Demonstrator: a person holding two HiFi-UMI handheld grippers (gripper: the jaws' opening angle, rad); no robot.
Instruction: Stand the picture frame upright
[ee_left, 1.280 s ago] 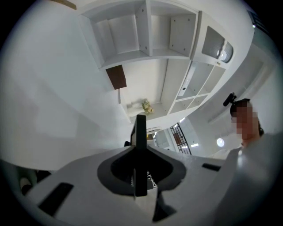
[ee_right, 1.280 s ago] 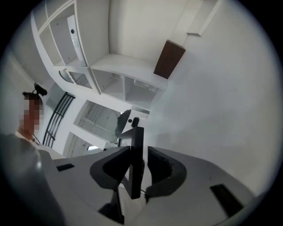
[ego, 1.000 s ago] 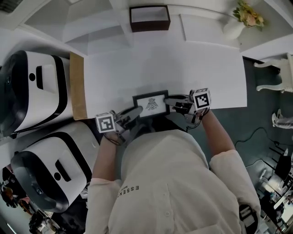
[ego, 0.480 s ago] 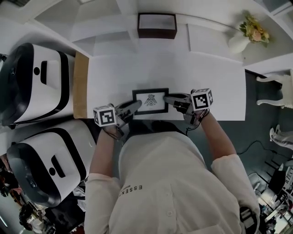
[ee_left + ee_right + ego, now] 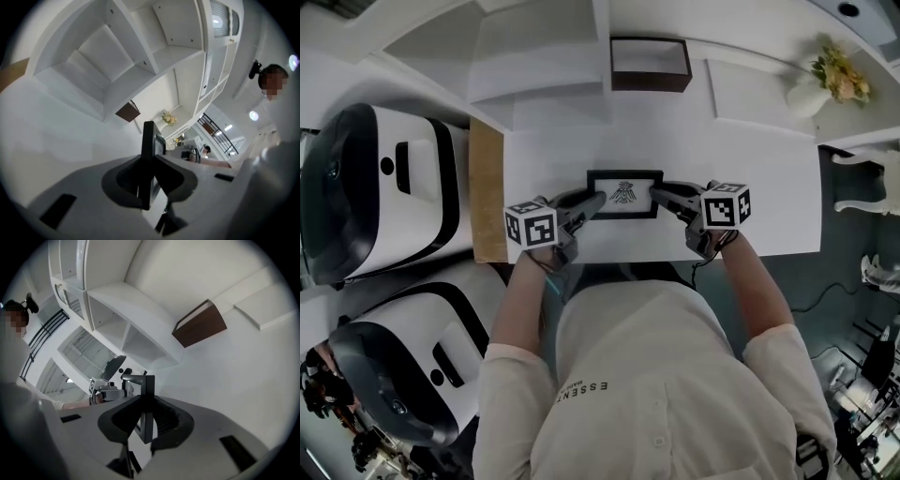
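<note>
Left tool [image 5: 596, 200], right tool [image 5: 657, 191] clamp picture frame [image 5: 624, 194]; shirt [image 5: 656, 356] reads "ESSENT".

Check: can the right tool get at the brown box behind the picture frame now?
Probably not yet: the right tool is shut on the picture frame's right edge, the left tool on the other. The tabletop up to the brown box looks bare, so once freed, likely.
</note>
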